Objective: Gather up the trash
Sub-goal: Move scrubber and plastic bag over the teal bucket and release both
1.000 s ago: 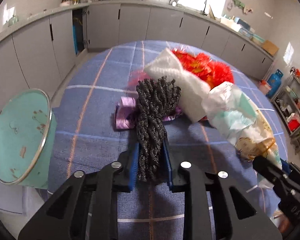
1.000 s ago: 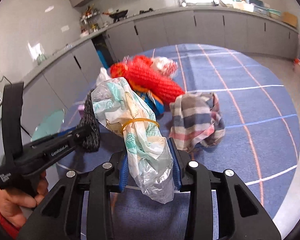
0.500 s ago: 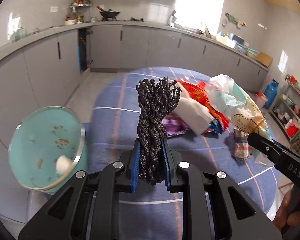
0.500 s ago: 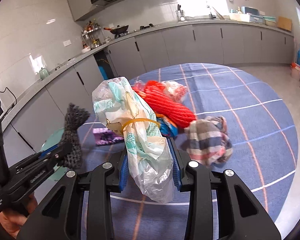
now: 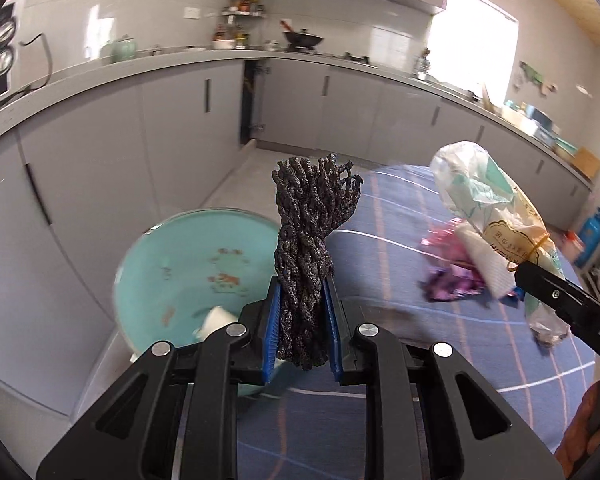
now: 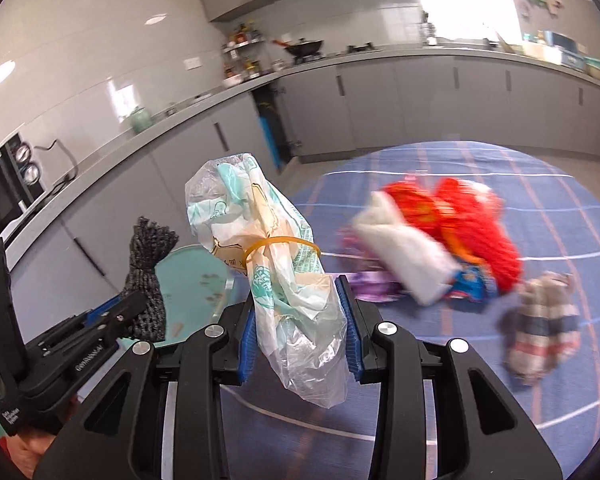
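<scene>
Left wrist view: left gripper [image 5: 302,326] has its jaws clenched on a dark net bundle [image 5: 312,248], long axis upright, running straight out along the fingers and fanning at the top. The teal bin [image 5: 188,264] sits just below and left of the jaws, mouth open toward the camera, with a white scrap [image 5: 216,318] already inside near its lower rim. So the bundle looks close to the bin mouth; the drop seems to need a short shift left and down, then a release. At the right edge the right gripper [image 5: 572,308] comes in with a plastic bag [image 5: 488,216] tied by a yellow rubber band. It is over the blue checked surface [image 5: 420,360], farther from the bin than the left one. A purple wrapper [image 5: 452,284] lies blurred on the cloth.

Right wrist view: right gripper [image 6: 300,326] jaws grasping the plastic bag [image 6: 276,248], long axis upright with a slight lean, loose tail hanging below the jaws. The bin [image 6: 196,276] is mostly hidden behind the bag and the left gripper [image 6: 112,320], so its depth and contents cannot be told here. This view does show what's left on the surface: a white wad [image 6: 408,256], red mesh [image 6: 472,224], a blue packet [image 6: 468,284] and a striped cloth [image 6: 540,340], all blurred and well apart from both jaws.
</scene>
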A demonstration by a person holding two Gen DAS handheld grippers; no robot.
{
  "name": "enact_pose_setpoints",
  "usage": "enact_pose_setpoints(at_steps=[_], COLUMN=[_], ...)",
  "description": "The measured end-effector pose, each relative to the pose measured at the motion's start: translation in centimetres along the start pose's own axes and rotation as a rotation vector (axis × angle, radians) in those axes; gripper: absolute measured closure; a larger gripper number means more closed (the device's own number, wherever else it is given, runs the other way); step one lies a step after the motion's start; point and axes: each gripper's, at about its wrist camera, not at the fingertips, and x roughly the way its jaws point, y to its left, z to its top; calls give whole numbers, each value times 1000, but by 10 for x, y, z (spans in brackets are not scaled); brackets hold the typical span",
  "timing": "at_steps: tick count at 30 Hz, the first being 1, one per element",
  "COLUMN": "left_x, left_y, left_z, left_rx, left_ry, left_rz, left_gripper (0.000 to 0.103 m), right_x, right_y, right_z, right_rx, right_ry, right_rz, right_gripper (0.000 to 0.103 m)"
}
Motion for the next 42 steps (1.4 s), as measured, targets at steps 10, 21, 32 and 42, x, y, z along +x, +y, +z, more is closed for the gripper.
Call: enact_pose_setpoints(at_steps=[10, 21, 32, 42], left_x=[8, 34, 66, 85], left_y=[57, 89, 103, 112], left_z=[-1, -2, -5, -6], left_rx=[-87, -124, -127, -133], left_ry=[19, 78, 140, 176], left_rz=[91, 134, 150, 153], left_gripper=[83, 83, 83, 83], right_x=[47, 94, 136, 161], right_y=[63, 101, 115, 124], right_z=[5, -3, -10, -15], right_rx=[-68, -87, -72, -90], right_ry=[63, 138, 216, 262], right_rz=[72, 71, 65, 67], right_gripper=[66, 66, 65, 63])
